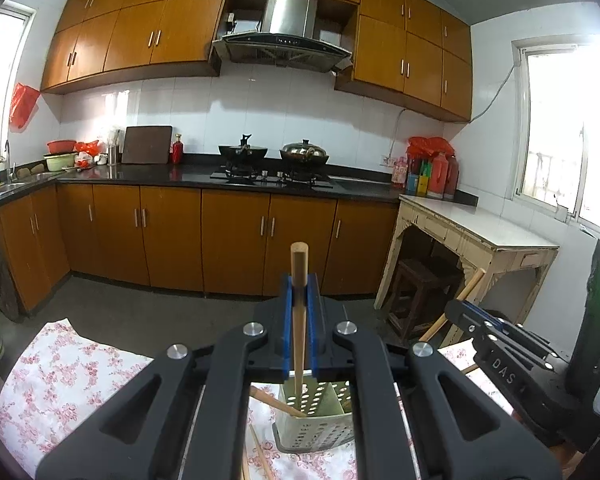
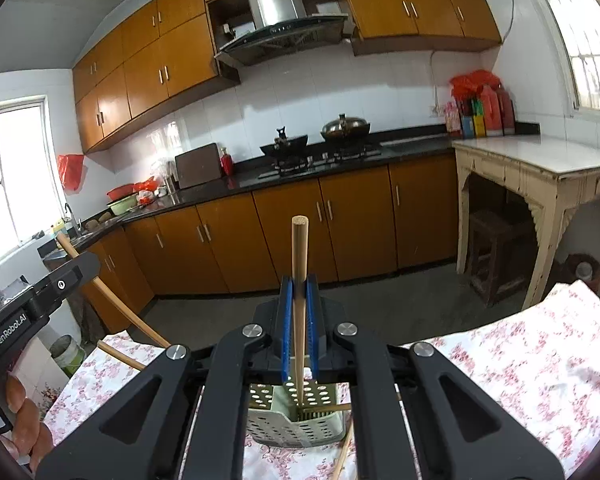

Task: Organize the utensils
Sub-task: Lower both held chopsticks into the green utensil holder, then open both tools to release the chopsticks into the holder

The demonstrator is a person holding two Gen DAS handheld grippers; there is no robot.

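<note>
Presently, the left gripper (image 1: 299,292) is clamping its blue pads (image 1: 287,320) on a wooden chopstick (image 1: 299,308), which is standing upright between them with its blunt end above the fingertips and its thin end reaching down into the perforated utensil holder (image 1: 320,420) directly below. The right gripper (image 2: 299,292) is likewise pinching a second chopstick (image 2: 299,312) between its own pads (image 2: 286,320), upright, with the tip descending into a rear compartment of the same holder (image 2: 288,420). Both pairs of fingers are gripping firmly against the wood.

The holder is sitting on a floral tablecloth (image 1: 68,380). Another chopstick (image 1: 276,402) is leaning across the holder's rim in the left view, and loose chopsticks (image 1: 258,456) are lying on the cloth just beside its base. In the right view a loose chopstick (image 2: 346,452) is resting on the cloth against the holder's right side.

The two grippers are working close together: each is appearing at the edge of the other's camera, and the linkage arms are hiding much of the holder.

Beyond the table, brown lower cabinets (image 1: 236,236), a dark countertop (image 1: 172,174) with two pots on a stove (image 1: 272,178), and a cream side table (image 1: 484,232) are standing well apart from the work.
</note>
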